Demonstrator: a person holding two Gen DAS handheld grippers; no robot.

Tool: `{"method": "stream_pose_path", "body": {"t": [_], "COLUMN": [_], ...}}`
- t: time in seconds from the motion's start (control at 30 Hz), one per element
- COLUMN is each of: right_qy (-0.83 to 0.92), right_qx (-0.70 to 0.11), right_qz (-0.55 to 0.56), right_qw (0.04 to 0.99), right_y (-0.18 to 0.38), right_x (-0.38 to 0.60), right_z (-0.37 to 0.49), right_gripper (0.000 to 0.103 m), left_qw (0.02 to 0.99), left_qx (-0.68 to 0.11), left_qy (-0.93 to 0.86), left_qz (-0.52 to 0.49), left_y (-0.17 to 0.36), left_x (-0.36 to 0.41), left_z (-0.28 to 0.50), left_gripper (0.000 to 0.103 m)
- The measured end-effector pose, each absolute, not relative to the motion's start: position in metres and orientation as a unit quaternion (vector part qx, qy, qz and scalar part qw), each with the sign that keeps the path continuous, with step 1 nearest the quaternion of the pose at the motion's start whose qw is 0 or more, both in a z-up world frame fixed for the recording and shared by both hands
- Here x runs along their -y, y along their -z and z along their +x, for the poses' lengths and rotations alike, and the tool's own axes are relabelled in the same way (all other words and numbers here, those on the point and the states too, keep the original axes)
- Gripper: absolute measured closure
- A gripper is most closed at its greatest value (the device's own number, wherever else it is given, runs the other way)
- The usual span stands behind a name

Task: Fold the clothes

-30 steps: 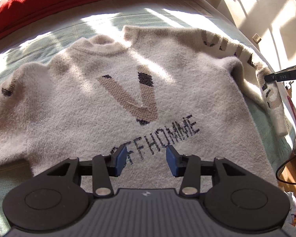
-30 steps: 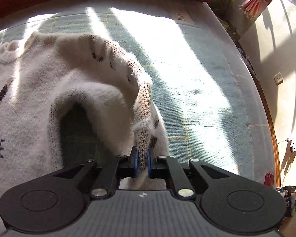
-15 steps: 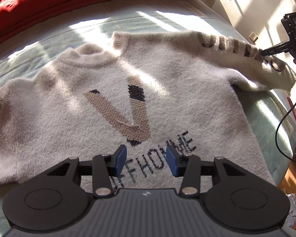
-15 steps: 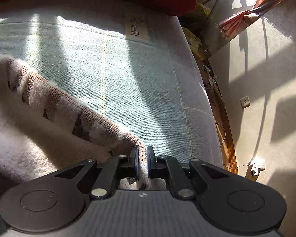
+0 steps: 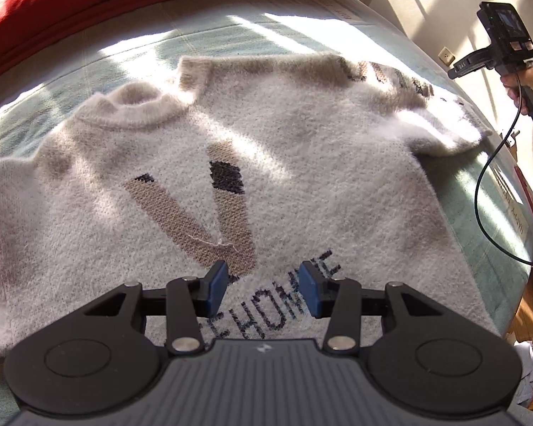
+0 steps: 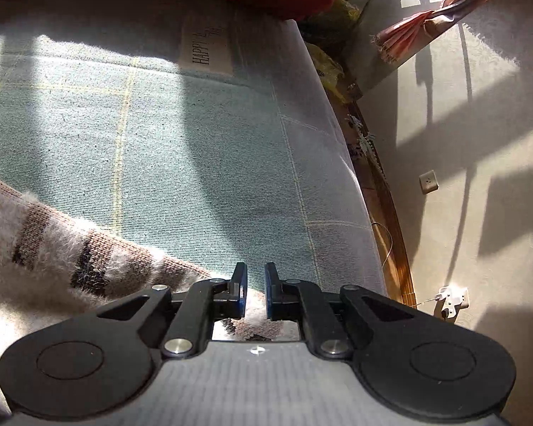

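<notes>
One fluffy cream knitted sweater (image 5: 273, 163) with a tan V and dark lettering lies spread face up on the pale green checked bed (image 6: 195, 135), its right sleeve (image 5: 419, 106) stretched out to the bed's right edge. Bare bedding shows beyond the collar and to the right of the hem. A red blanket (image 5: 89, 3) lies along the far side.

The left tongs (image 5: 263, 289) hover over the lettering near the hem, blue pads wide apart, holding nothing. The right tongs (image 6: 256, 293) are parted by a narrow gap above the sleeve's cuff (image 6: 99, 266), which lies just under them; no grip on it shows.
</notes>
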State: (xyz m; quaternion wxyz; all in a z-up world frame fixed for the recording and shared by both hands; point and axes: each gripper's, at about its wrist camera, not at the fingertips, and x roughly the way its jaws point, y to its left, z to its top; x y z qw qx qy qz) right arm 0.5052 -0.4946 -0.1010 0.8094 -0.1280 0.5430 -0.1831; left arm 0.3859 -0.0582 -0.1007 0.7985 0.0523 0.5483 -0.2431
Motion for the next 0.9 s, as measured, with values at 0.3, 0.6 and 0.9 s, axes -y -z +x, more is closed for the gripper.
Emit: {"method": "stream_pose_path", "body": {"t": [0.3,0.6,0.9], "right_qy": [0.204,0.235,0.264], "right_qx": [-0.523,-0.435,-0.435], "right_qz": [0.153,0.427,0.319], "right_qw": [0.814,0.757,0.799], "right_y": [0.098,0.163,0.139], "right_x": [0.56,0.616,0.604], "right_z": [0.414,0.361,0.388], "right_gripper": [0.054,0.056,0.09], "left_qw": [0.792,0.786,0.786], "left_qx": [-0.554,-0.562,-0.557], "left_qy": [0.253,0.253,0.26], "left_qz": [0.041,0.049,0.066], "left_y": [0.108,0.114,0.111], "left_x": [0.07,0.082,0.085], "left_z": [0.393,0.392,0.387], "left_gripper": [0.053,0.053,0.053]}}
